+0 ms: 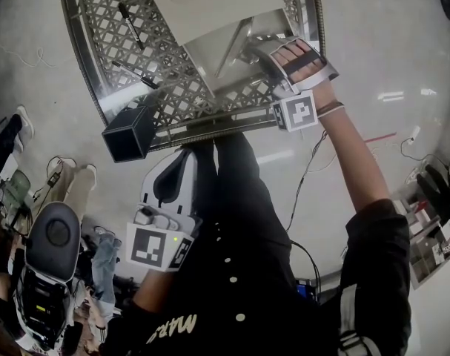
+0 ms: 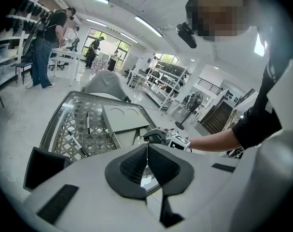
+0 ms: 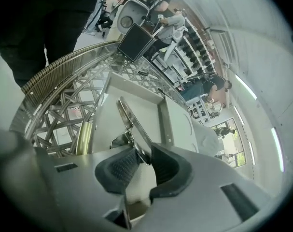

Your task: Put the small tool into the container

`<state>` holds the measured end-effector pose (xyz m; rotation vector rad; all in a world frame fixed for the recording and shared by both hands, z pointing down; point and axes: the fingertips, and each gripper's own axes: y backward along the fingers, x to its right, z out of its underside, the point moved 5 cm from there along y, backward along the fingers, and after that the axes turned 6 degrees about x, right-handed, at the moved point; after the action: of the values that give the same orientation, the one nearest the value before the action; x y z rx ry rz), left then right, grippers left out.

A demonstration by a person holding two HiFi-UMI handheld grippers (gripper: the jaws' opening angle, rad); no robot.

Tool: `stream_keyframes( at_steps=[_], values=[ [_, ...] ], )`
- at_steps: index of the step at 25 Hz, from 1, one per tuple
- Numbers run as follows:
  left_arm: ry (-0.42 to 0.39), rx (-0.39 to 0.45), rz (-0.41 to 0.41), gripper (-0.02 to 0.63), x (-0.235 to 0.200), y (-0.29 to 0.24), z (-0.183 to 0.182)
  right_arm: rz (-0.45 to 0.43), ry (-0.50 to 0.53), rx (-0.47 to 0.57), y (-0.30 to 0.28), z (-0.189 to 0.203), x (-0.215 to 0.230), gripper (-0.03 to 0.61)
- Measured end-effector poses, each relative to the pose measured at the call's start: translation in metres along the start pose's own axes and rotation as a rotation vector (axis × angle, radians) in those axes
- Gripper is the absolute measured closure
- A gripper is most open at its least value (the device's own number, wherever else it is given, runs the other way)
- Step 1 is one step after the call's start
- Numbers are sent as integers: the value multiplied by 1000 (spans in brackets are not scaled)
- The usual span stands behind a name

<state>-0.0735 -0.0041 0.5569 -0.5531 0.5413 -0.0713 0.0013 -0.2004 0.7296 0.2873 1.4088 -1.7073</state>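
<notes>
My right gripper [image 1: 258,47] reaches over the glass table and is shut on a small shiny metal tool [image 1: 236,47]. In the right gripper view the tool [image 3: 129,122] sticks out from between the jaws of the right gripper [image 3: 145,154], slanting over the open compartment of the grey container [image 3: 146,108]. That container [image 1: 202,21] lies on the table top. My left gripper [image 1: 183,156] hangs low beside the person's legs, off the table. Seen in its own view, the left gripper [image 2: 147,162] has its pads pressed together with nothing between them.
A black box [image 1: 128,133] sits at the table's near left corner. Two dark pens [image 1: 132,24] [image 1: 136,75] lie on the lattice-patterned glass [image 1: 121,43]. A chair [image 1: 54,236] and cables crowd the floor at the left. People [image 2: 45,47] stand far off.
</notes>
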Motion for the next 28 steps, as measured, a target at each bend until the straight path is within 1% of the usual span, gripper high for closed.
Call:
stream_keyframes(
  at_steps=[2,3,4,6,9,11,13,15,18,21,23,28],
  values=[
    [-1,-3,2,586,1,0,0,15,-65,-1,2,3,-2,505],
    [-3,-5,3,586,1,0,0,31,-71,0,2,4,-2,502],
    [-5,-6,5,586,2,0,0,48,-54,2,4,3,-2,500],
    [-10,-6,9,586,3,-1,-1,75,21,6,7,1,-1,488],
    [-14,-2,13,586,3,-1,-3,72,116,-10,12,4,-5,459],
    [-14,-1,15,586,3,-1,-4,60,149,-16,16,9,-10,457],
    [-15,-5,16,586,3,0,-3,56,157,-16,20,13,-13,469],
    [-23,-7,17,586,3,-1,-4,61,132,-19,24,16,-10,463],
    [-41,2,18,586,4,-4,-11,92,67,-7,37,14,10,477],
    [-36,20,20,586,4,-2,-21,121,-15,-17,52,13,9,524],
    [-47,34,20,586,5,-1,-30,148,-58,-17,64,6,17,562],
    [-100,71,34,586,9,1,-53,205,-191,-7,90,-13,51,566]
  ],
)
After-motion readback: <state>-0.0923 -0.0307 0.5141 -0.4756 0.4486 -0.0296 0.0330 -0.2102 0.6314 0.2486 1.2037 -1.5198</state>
